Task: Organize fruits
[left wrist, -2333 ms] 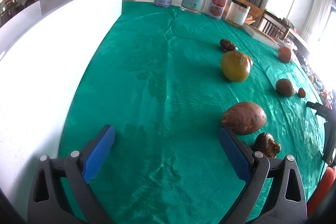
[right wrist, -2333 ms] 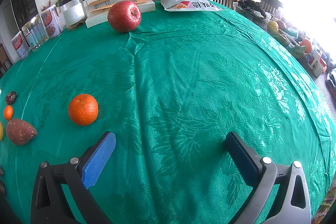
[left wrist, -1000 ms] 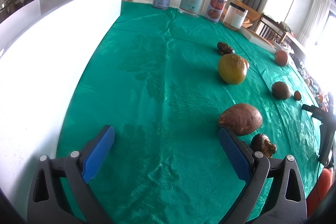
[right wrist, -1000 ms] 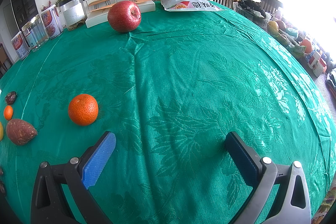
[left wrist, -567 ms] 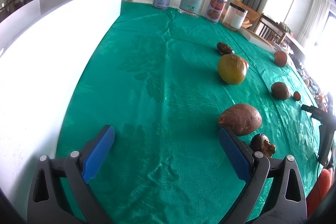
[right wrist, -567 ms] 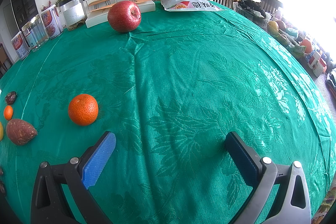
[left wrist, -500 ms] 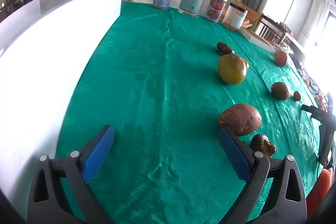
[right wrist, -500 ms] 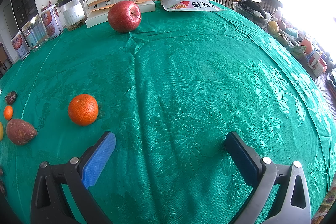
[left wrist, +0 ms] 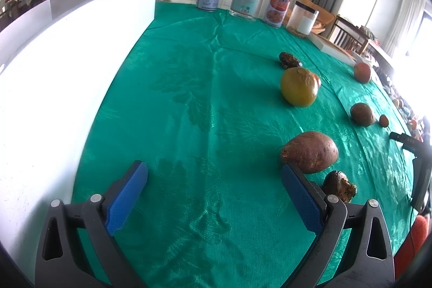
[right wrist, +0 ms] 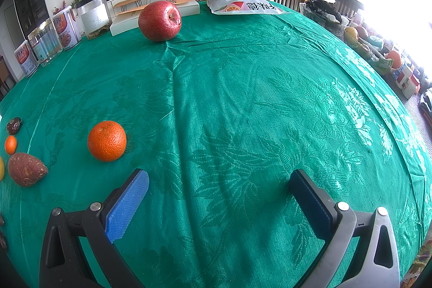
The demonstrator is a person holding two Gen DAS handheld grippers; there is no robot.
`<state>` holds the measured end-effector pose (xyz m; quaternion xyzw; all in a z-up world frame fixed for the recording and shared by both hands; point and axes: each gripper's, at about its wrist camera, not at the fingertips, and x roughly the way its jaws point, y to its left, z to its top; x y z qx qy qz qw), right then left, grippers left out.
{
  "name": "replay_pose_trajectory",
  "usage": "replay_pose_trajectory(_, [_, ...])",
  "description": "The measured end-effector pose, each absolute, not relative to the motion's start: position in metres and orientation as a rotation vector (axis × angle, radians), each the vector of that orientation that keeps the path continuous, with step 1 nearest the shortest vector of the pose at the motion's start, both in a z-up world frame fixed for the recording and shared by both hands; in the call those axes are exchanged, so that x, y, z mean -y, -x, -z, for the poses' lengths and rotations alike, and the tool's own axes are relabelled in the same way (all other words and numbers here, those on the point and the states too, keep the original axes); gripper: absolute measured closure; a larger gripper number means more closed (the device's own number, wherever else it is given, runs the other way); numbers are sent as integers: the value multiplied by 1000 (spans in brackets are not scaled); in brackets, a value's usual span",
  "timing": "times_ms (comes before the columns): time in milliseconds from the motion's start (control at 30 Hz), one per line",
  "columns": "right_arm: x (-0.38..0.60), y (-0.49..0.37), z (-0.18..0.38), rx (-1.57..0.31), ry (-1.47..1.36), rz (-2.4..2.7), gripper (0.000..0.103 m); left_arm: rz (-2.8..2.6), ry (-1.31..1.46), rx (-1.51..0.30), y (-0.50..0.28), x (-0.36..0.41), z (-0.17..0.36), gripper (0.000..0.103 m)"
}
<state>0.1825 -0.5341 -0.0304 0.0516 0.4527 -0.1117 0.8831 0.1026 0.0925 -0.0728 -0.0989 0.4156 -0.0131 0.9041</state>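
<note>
Both tongs, left tongs (left wrist: 214,184) and right tongs (right wrist: 218,186), stand apart and empty. The orange (right wrist: 107,141) lies near-left on the table (right wrist: 243,99). Clamping off-centre may roll it away.

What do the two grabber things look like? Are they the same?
Yes, they match. The left gripper and the right gripper each have two black plastic fingers with triangle-shaped holes and round silver screws. Bumpy blue pads line the inner faces of the fingers. No cables or writing show on them.
</note>
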Motion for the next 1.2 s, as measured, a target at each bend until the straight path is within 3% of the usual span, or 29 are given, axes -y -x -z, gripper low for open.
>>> replay_pose_trajectory(1200, [534,-183,31,-942,-106,233,0,4,156,-876,-105,-86,75,3])
